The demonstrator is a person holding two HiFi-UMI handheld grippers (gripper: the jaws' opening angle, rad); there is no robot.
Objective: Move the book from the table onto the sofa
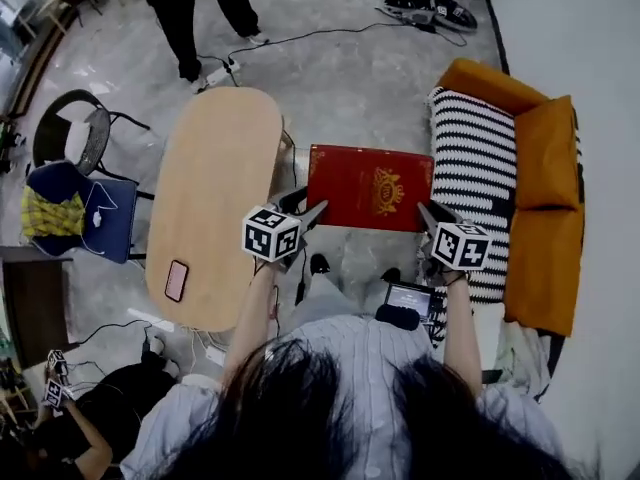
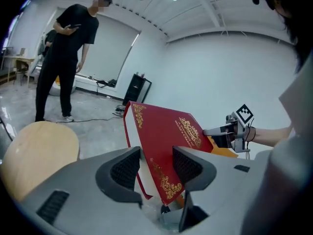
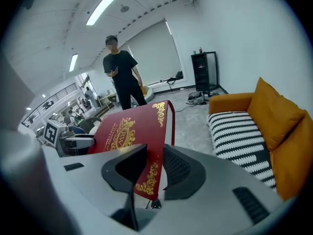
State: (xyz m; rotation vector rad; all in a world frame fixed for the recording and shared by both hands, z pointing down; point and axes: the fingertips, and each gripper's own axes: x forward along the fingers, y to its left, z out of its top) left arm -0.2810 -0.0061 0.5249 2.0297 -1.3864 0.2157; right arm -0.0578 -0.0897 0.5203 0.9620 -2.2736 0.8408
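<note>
Red book [image 1: 370,186], gold crest on its cover, held up in the air over the grey floor [image 1: 350,78], in the gap between the table [image 1: 215,188] and the sofa [image 1: 545,198] and touching neither. The cover faces up in the head view, and the book tilts in both gripper views. My left gripper [image 1: 305,211] is clamped on the near corner on the table side, with a pad pressed on either face. My right gripper [image 1: 432,218] grips the near corner on the sofa side the same way. The right edge of the book is just beside the black-and-white striped cover [image 1: 478,163] on the orange sofa's seat. On the oval wooden table lies a phone [image 1: 177,280], near the end closest to me. Beyond the table a person [image 1: 200,8] in black stands on the floor. A chair [image 1: 75,133] stands to the table's left.
</note>
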